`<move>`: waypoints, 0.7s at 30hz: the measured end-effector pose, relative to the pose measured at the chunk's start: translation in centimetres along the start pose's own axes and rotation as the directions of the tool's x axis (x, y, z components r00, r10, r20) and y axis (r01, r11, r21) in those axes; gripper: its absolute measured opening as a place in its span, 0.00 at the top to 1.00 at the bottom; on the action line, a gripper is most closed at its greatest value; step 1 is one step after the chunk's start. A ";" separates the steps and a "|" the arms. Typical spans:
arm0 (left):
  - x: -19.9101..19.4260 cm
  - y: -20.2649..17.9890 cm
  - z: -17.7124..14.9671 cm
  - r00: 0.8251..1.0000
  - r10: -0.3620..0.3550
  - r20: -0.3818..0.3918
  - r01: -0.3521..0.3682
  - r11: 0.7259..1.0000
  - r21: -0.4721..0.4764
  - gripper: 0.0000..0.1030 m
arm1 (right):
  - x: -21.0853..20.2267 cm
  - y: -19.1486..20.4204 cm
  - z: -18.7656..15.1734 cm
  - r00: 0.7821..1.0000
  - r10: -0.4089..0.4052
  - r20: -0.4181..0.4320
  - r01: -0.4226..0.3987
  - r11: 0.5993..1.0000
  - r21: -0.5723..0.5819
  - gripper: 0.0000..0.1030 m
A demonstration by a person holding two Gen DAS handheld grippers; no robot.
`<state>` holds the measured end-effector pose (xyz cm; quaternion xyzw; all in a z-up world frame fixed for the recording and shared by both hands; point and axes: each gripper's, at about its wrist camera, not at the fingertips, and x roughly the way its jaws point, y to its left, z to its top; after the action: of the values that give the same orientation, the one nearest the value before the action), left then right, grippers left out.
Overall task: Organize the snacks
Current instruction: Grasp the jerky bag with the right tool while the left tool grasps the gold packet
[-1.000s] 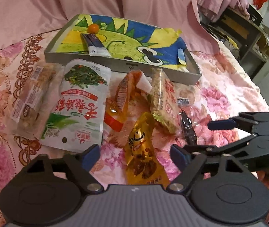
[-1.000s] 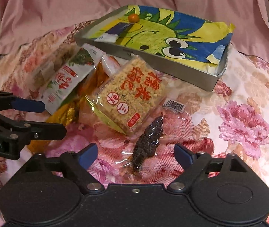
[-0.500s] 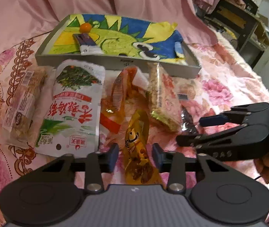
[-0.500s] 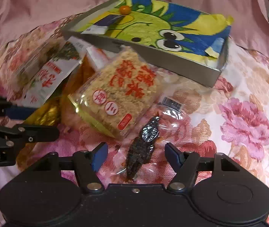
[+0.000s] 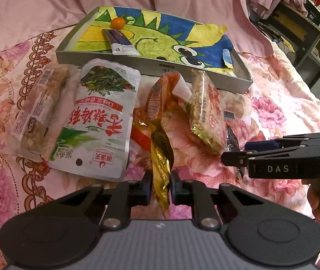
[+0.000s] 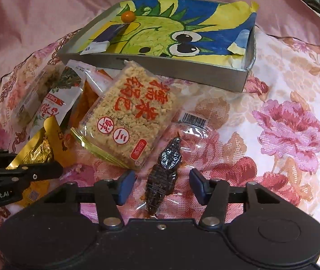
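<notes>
Snack packets lie on a floral cloth before a grey tray (image 5: 150, 66) lined with a dragon drawing. My left gripper (image 5: 161, 187) is shut on the lower end of a gold foil packet (image 5: 161, 155); the packet also shows in the right wrist view (image 6: 39, 151). My right gripper (image 6: 162, 185) is open, its pads on either side of a dark snack in clear wrap (image 6: 163, 171). A rice-cake packet (image 6: 129, 119) lies just beyond it. A white and green pouch (image 5: 101, 121) and a clear-wrapped bar (image 5: 39, 108) lie at the left.
The tray (image 6: 160, 67) holds a small orange (image 5: 117, 22) and a purple and white packet (image 5: 120, 42). An orange packet (image 5: 157, 99) stands crumpled between the pouch and the rice cake. Pink fabric rises behind the tray. Shelving (image 5: 299, 33) stands at the far right.
My left gripper has closed from wide open onto the gold packet. My right gripper has moved forward over the dark snack and its jaws have narrowed around it.
</notes>
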<state>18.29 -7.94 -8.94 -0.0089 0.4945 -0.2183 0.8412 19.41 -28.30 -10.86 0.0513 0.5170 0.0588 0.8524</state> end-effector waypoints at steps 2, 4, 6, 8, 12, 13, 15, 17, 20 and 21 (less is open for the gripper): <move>-0.1 0.0 0.0 1.000 0.000 0.005 0.000 1.000 0.000 0.83 | 0.4 0.0 0.0 1.000 0.006 -0.018 -0.006 1.000 0.012 0.36; -0.2 -0.1 0.1 1.000 -0.003 0.010 0.003 1.000 0.000 0.83 | 0.7 -0.1 -0.2 1.000 0.004 -0.025 -0.004 1.000 0.018 0.38; -0.3 -0.2 0.1 1.000 -0.008 0.016 0.008 1.000 0.002 0.83 | 0.7 0.1 -0.2 1.000 -0.010 -0.023 0.010 1.000 0.015 0.46; -0.4 -0.2 0.2 1.000 -0.008 0.022 0.008 1.000 0.001 0.83 | 0.6 0.1 -0.2 1.000 -0.013 -0.017 0.013 1.000 0.019 0.48; -1.0 -0.1 0.3 0.999 -0.018 0.051 0.018 1.000 -0.014 0.83 | 0.3 -0.1 -0.2 1.000 -0.011 -0.012 0.011 0.999 0.042 0.51; -1.2 -0.1 0.3 0.998 -0.019 0.061 0.020 1.000 -0.015 0.83 | 0.2 -0.1 -0.2 1.000 -0.013 -0.008 0.014 0.999 0.047 0.52; -1.7 -0.2 0.3 0.996 -0.019 0.086 0.021 1.000 -0.017 0.83 | -0.2 -0.1 -0.4 1.000 -0.013 0.001 0.013 0.998 0.065 0.52; -2.0 -0.2 0.4 0.994 -0.021 0.106 0.023 1.000 -0.018 0.83 | -0.7 0.1 -0.5 1.000 -0.019 0.017 0.018 0.998 0.067 0.52; -2.3 -0.3 0.4 0.992 -0.028 0.124 0.031 0.999 -0.023 0.83 | -1.6 0.5 -0.7 0.998 -0.033 0.044 0.031 0.998 0.051 0.52; -2.4 -0.3 0.4 0.991 -0.029 0.128 0.032 0.999 -0.024 0.83 | -1.9 0.6 -0.8 0.997 -0.044 0.057 0.042 0.998 0.038 0.52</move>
<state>17.55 -7.40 -6.71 -0.0413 0.4421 -0.2238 0.8676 17.85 -27.94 -9.46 0.0576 0.4943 0.0293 0.8669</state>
